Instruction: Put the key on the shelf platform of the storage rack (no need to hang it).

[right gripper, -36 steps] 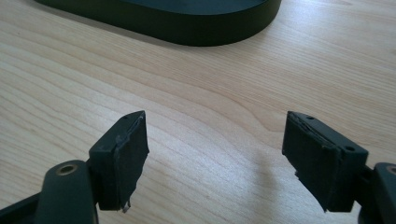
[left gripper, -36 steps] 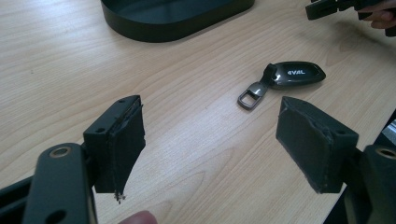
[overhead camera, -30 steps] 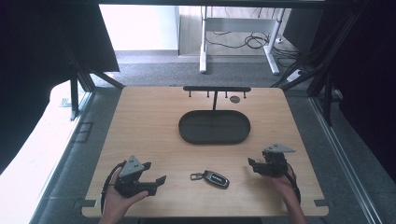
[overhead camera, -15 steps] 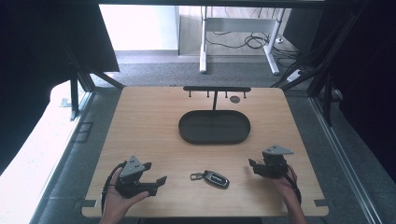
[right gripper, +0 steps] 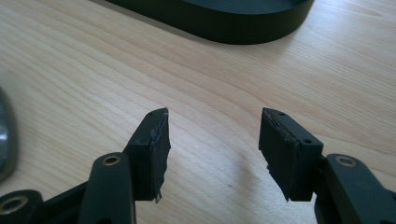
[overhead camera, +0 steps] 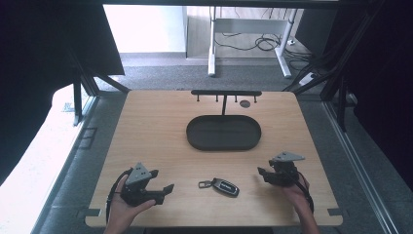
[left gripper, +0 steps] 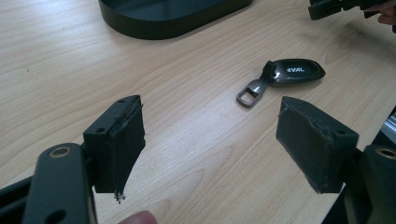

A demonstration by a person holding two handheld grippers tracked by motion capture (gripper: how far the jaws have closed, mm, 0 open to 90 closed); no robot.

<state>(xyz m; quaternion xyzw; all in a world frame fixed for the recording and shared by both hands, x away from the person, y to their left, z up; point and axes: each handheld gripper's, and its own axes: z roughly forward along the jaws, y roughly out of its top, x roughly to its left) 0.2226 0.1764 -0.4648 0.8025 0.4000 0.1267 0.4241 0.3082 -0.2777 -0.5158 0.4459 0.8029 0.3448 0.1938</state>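
The key fob (overhead camera: 221, 185) lies flat on the tabletop (overhead camera: 156, 131) in the lower middle of the high view — between your two hands. Your left hand-held gripper (overhead camera: 163, 190) and your right hand-held gripper (overhead camera: 263, 174) both have their jaws spread apart, holding nothing, and the dark oval tray (overhead camera: 223, 132) sits above the fob, at the centre of the frame.

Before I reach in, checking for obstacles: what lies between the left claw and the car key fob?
Only bare wooden table between the left claw and the car key fob, per the left gripper view.
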